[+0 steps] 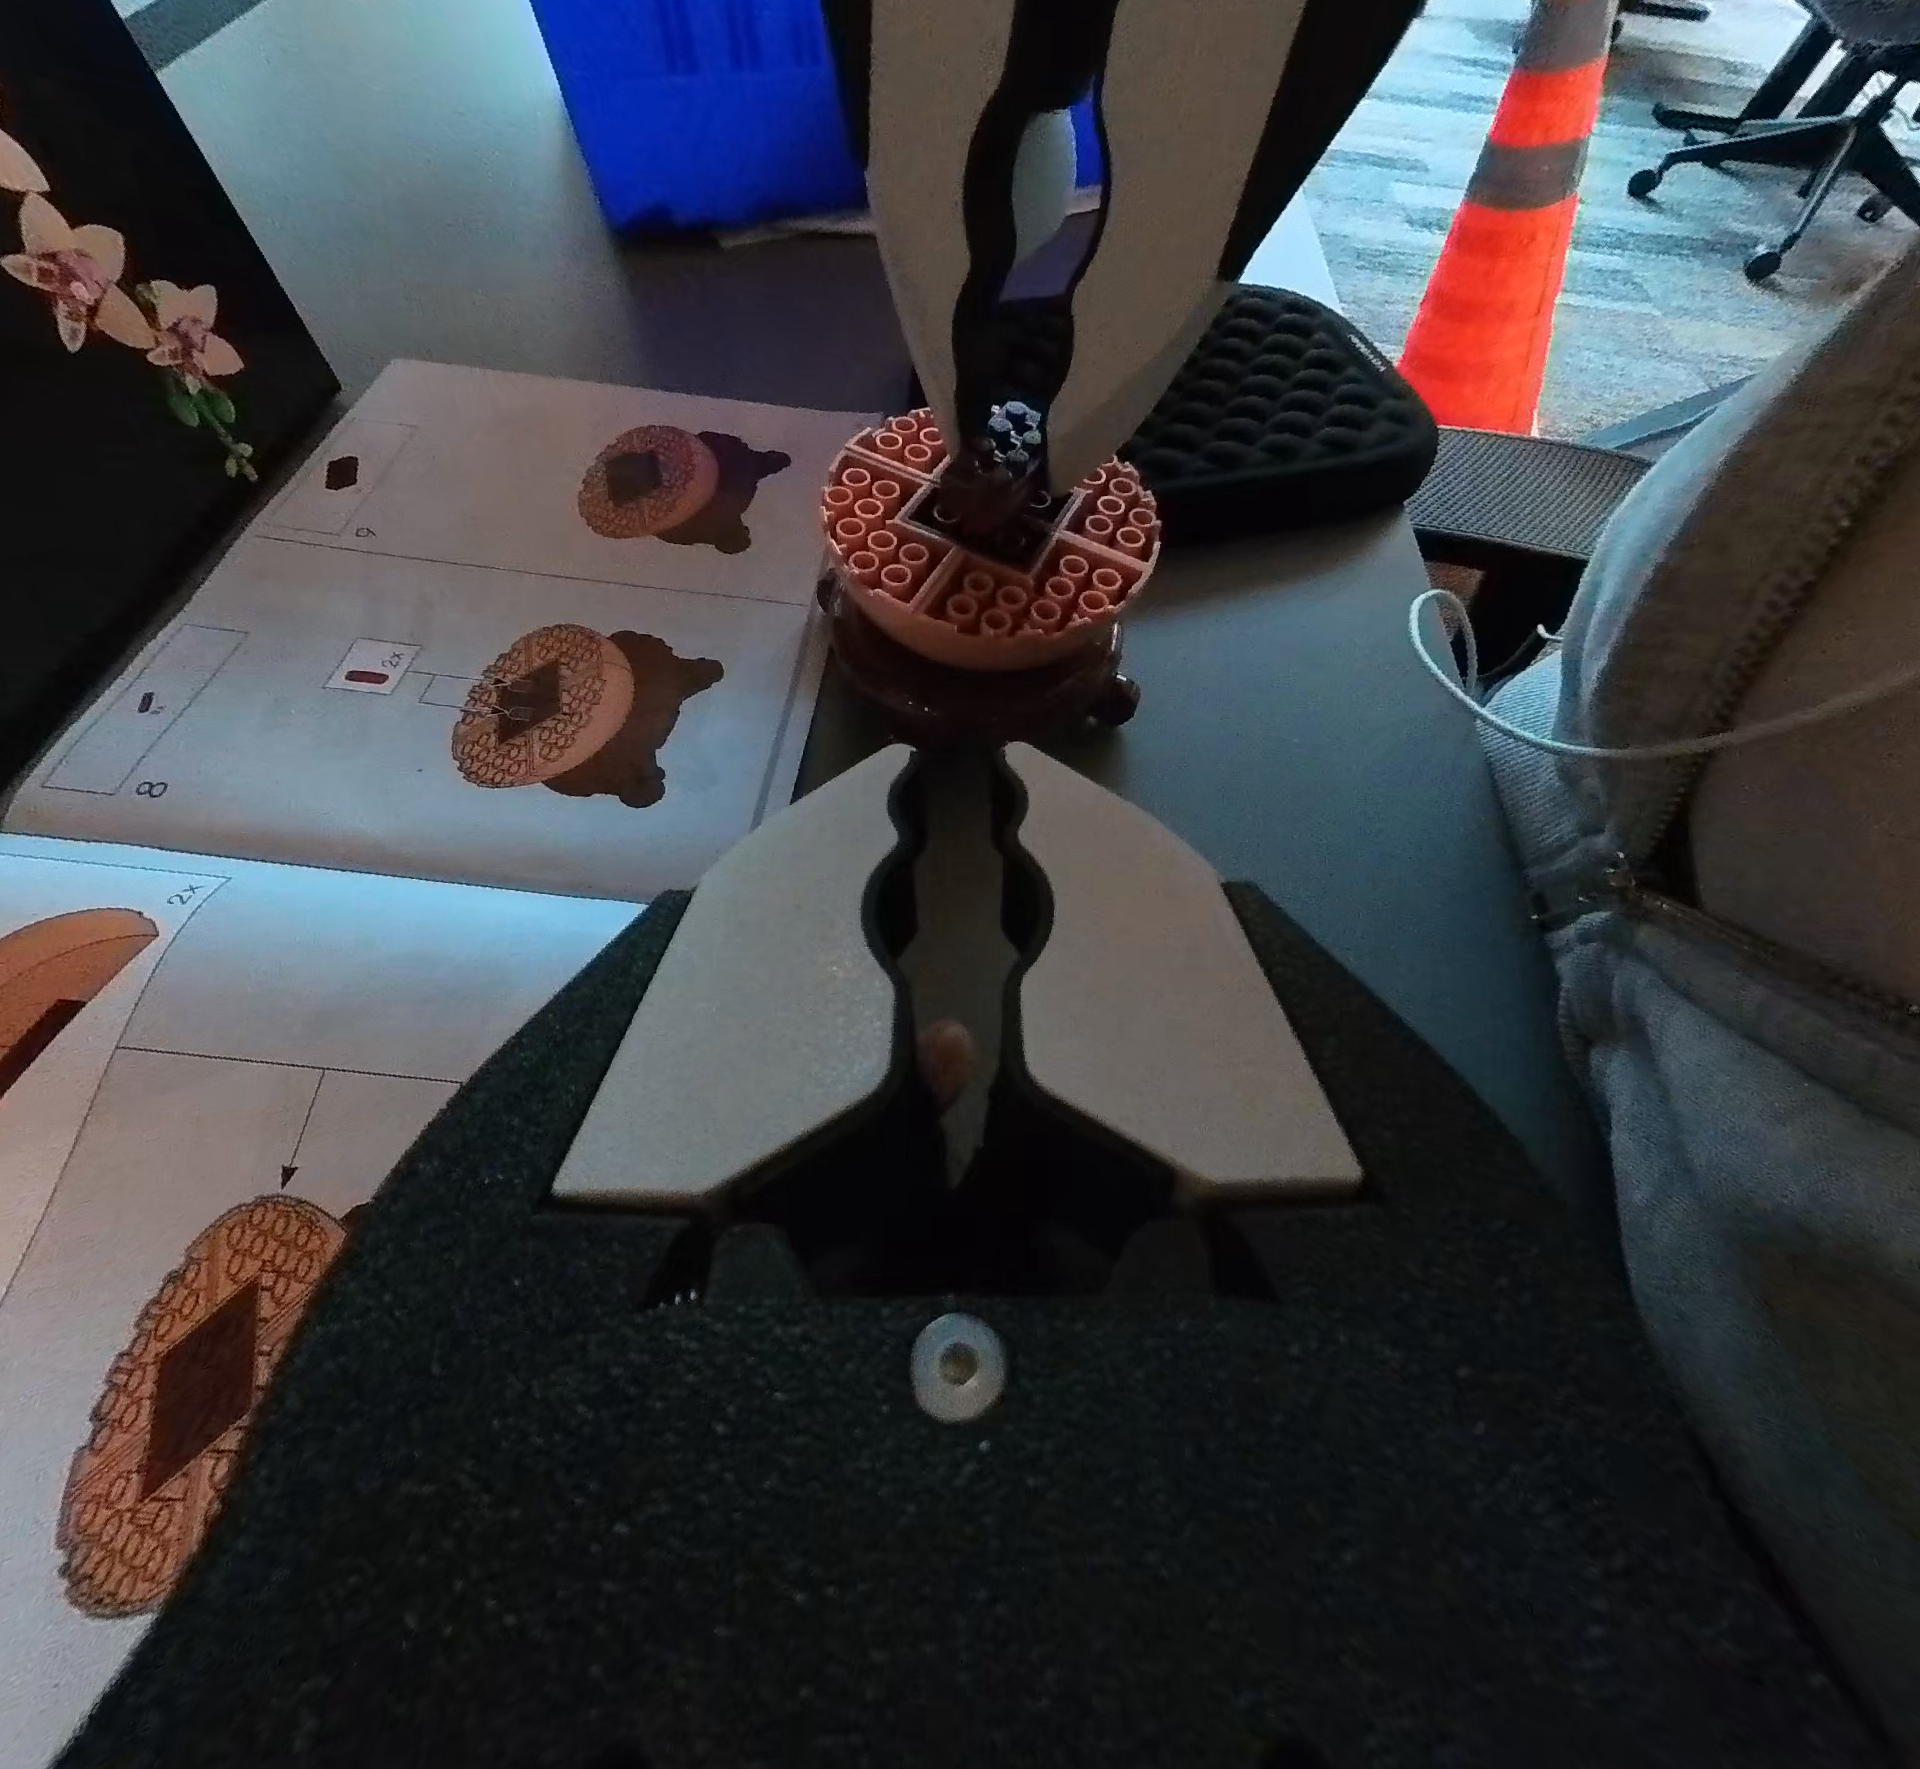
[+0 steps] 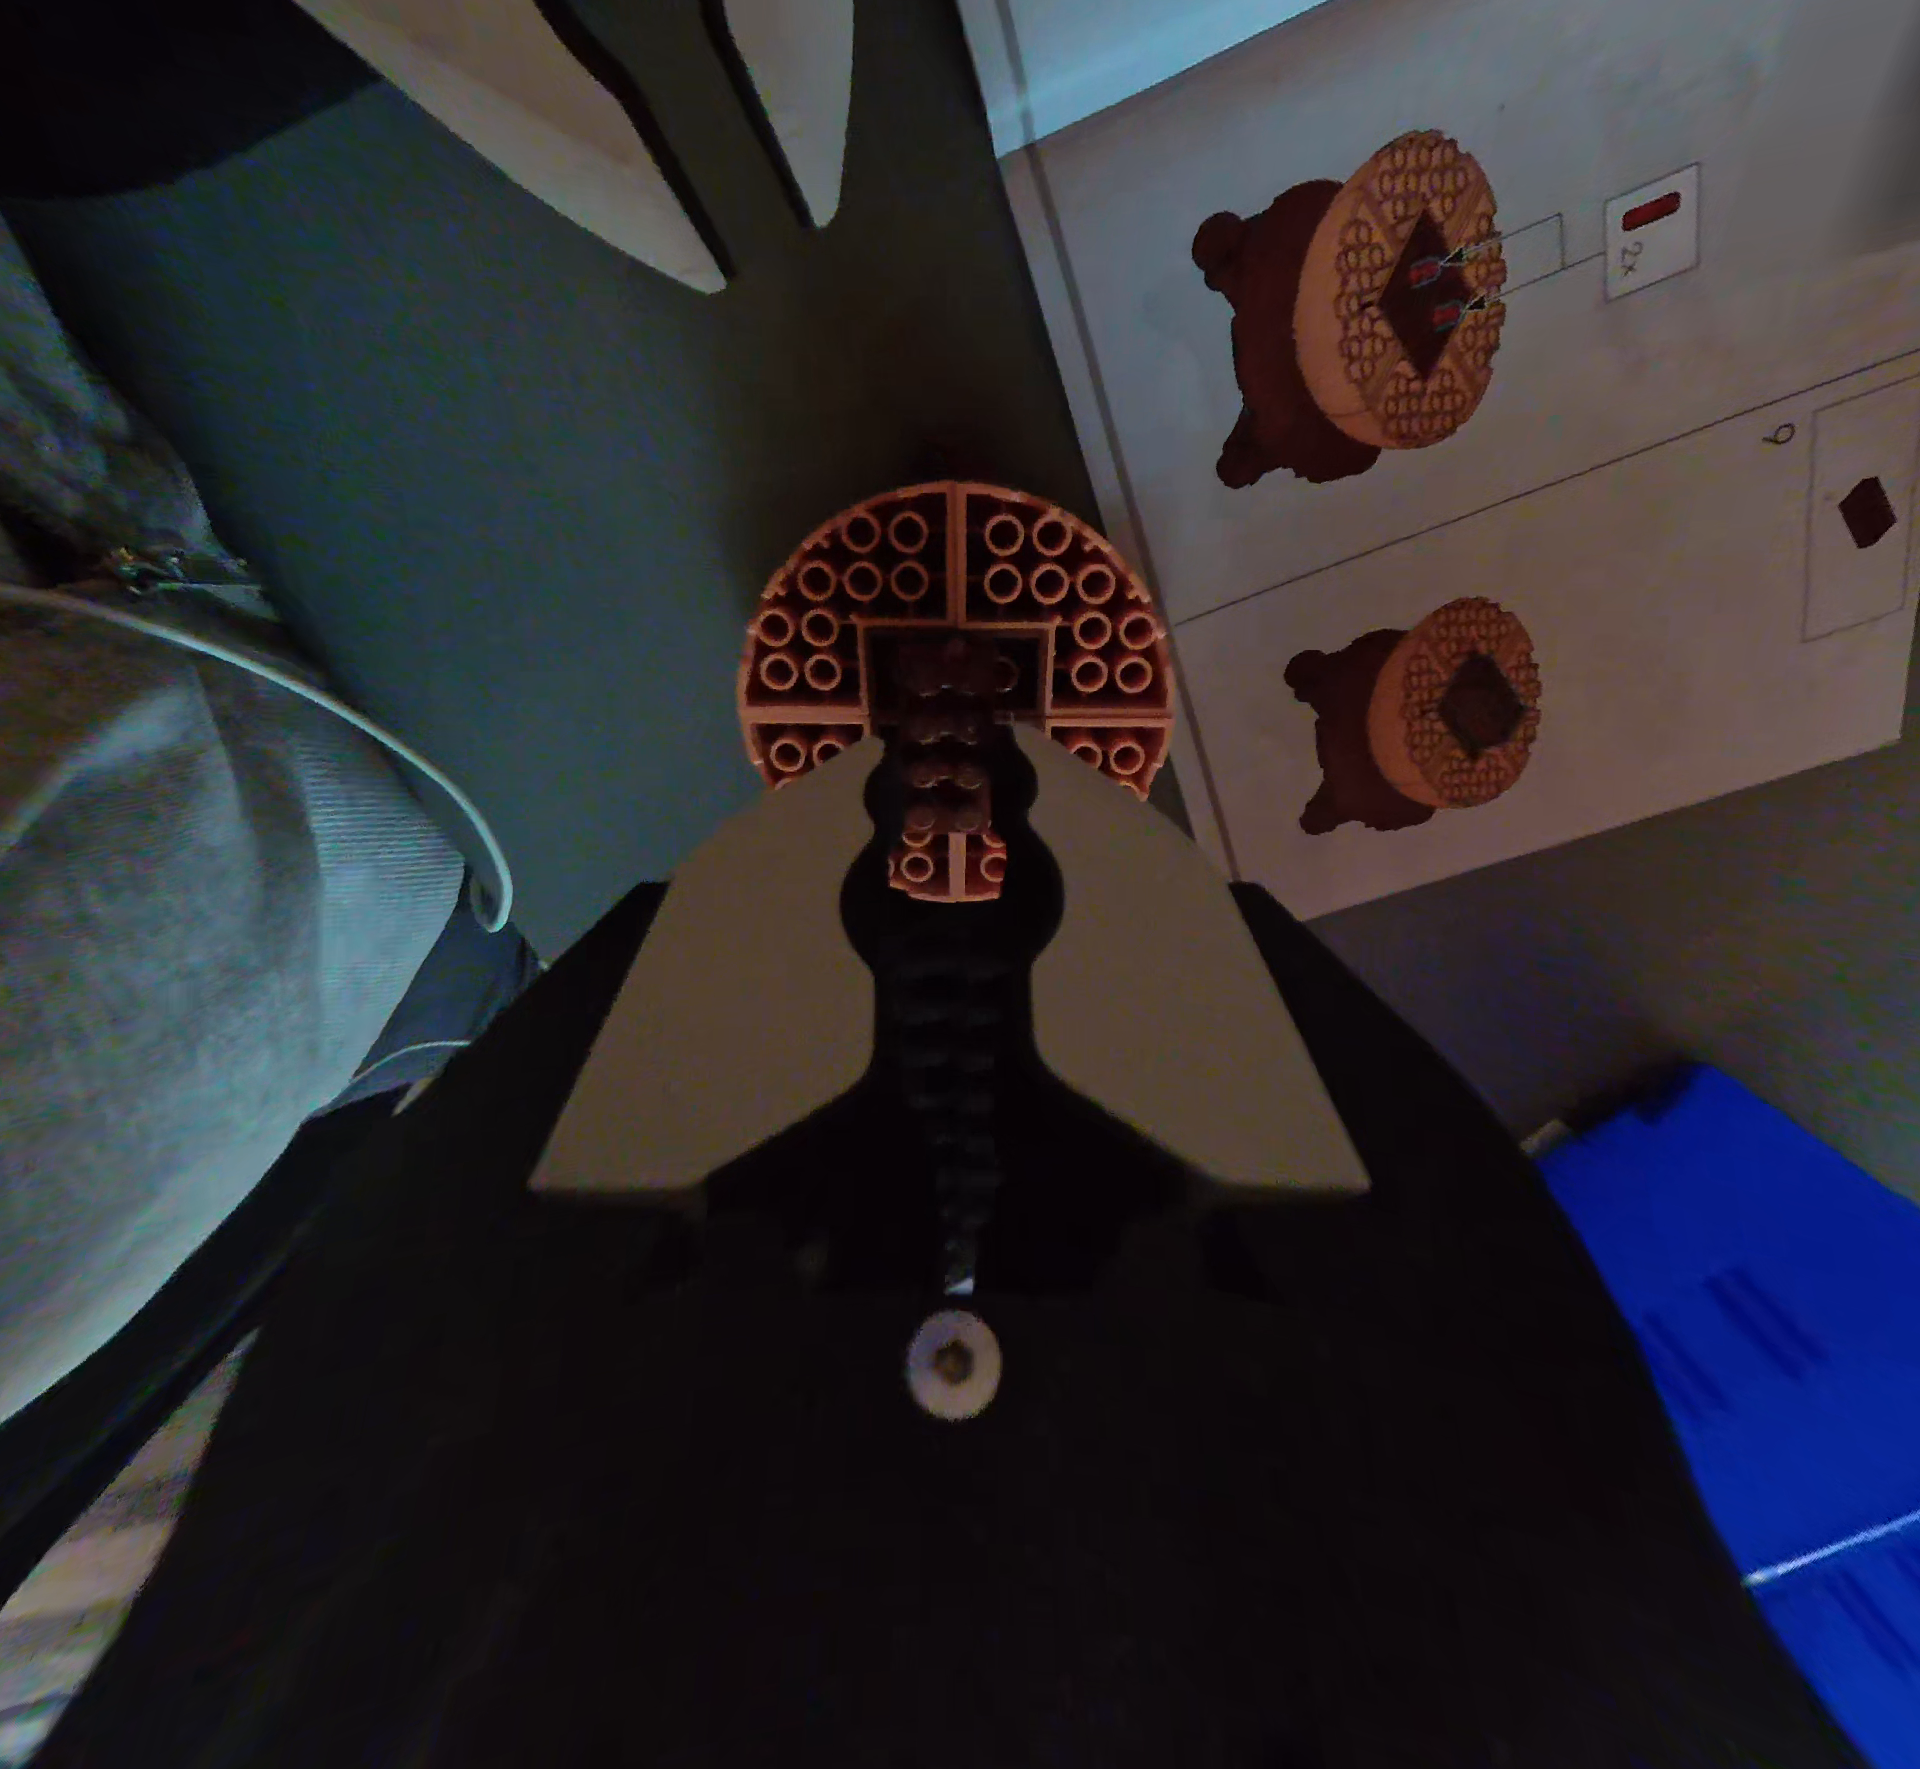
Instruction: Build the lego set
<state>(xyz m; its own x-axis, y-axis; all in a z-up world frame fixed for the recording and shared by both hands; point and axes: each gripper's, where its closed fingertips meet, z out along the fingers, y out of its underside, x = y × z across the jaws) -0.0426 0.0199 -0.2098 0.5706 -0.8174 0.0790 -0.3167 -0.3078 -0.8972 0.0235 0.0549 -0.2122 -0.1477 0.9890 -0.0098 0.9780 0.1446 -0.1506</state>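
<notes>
The right gripper [image 1: 1006, 446] reaches down with its jaws clenched on a small dark brown brick piece [image 2: 940, 763], held over the square dark recess in the middle of a round salmon-pink studded brick disc [image 1: 987, 566]. The disc sits on a dark brown base on the grey surface [image 1: 1299, 784], beside an open instruction booklet [image 1: 416, 597]. The left gripper [image 1: 958, 763] hovers just before the base, jaws slightly parted and bare.
</notes>
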